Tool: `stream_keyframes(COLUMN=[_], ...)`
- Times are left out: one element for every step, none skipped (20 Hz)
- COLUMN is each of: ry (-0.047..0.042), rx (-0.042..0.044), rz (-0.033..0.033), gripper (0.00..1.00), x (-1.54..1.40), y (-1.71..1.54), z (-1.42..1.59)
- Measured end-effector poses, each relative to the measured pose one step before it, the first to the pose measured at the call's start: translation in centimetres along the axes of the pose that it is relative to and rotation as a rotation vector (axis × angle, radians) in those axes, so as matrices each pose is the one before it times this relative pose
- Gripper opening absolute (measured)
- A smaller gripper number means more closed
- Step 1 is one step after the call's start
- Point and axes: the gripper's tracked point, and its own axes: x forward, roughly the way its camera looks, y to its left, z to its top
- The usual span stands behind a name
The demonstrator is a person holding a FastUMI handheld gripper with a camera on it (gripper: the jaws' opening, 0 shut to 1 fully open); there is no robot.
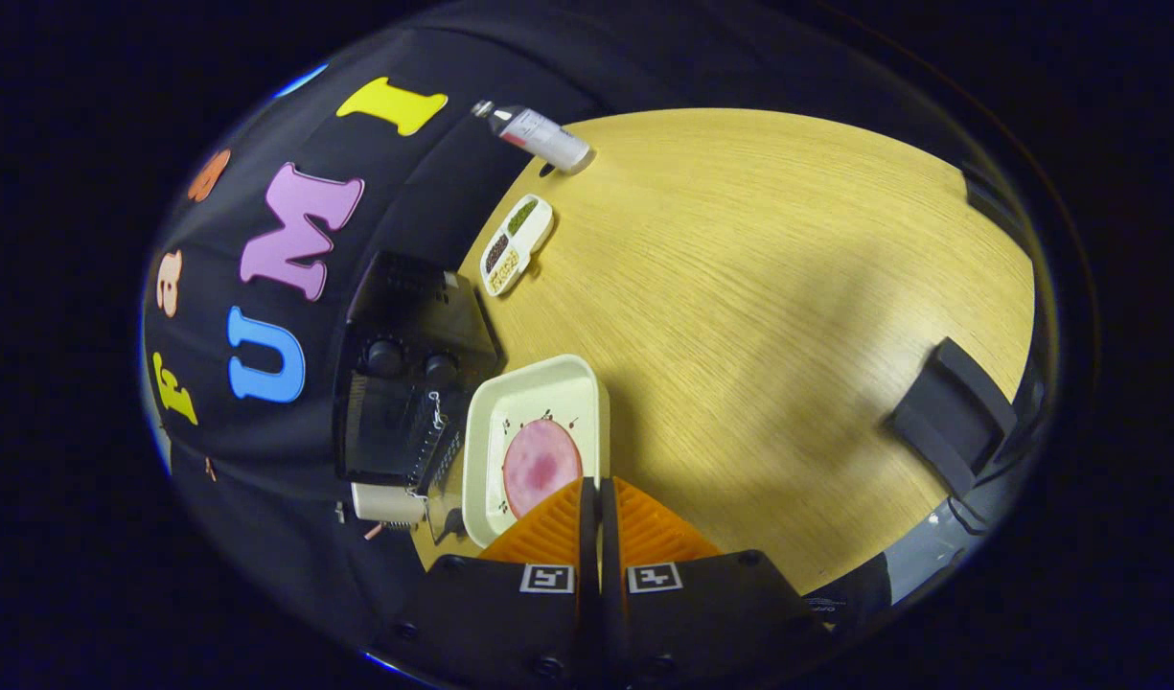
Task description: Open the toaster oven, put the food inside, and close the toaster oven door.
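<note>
Hovering clenched and empty beside the toaster oven (409, 383), the tongs (599, 498) have everything left: door apparently shut, ham slice (540, 467) on its tray (539, 383).

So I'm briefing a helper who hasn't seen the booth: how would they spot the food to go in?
Find the black toaster oven at the wooden table's edge. Beside it lies a pale tray, just ahead of the shut gripper. The food is the round pink slice on that tray, unlike the small divided dish of grains farther off.
</note>
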Motion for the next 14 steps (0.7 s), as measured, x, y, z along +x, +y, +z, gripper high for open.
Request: stream_keyframes(ry=[-0.02278,-0.01410,-0.00880,-0.00797,-0.00399,-0.00552,-0.00466,-0.00157,-0.00217,-0.00425,-0.00354,0.00429,0.01028,0.00726], rx=[0.01126,0.00402,0.00086,0.00346,0.00293,0.00268,0.00209,0.00222,0.00120,-0.00045,-0.00367,-0.00620,-0.01135,-0.01247], rz=[0.00306,0.00217,0.00419,0.00599,0.01011,0.01119,0.01295,0.01295,0.01187,0.00981,0.00759,0.00999,0.01067,0.00730], gripper=[0.06,0.06,0.06,0.06,0.06,0.06,0.06,0.06,0.06,0.06,0.06,0.06,0.06,0.06], x=[-0.799,-0.414,-0.302,-0.448,-0.252,-0.185,0.064,0.073,0.243,0.262,0.629,0.580,0.808,0.740], y=[0.250,0.344,0.520,0.715,0.941,1.074,1.036,1.179,1.138,1.102,1.017,1.217,1.156,0.941], z=[0.083,0.028,-0.107,-0.282,-0.359,-0.363,-0.460,-0.488,-0.462,-0.358,-0.366,-0.652,-0.680,-0.707])
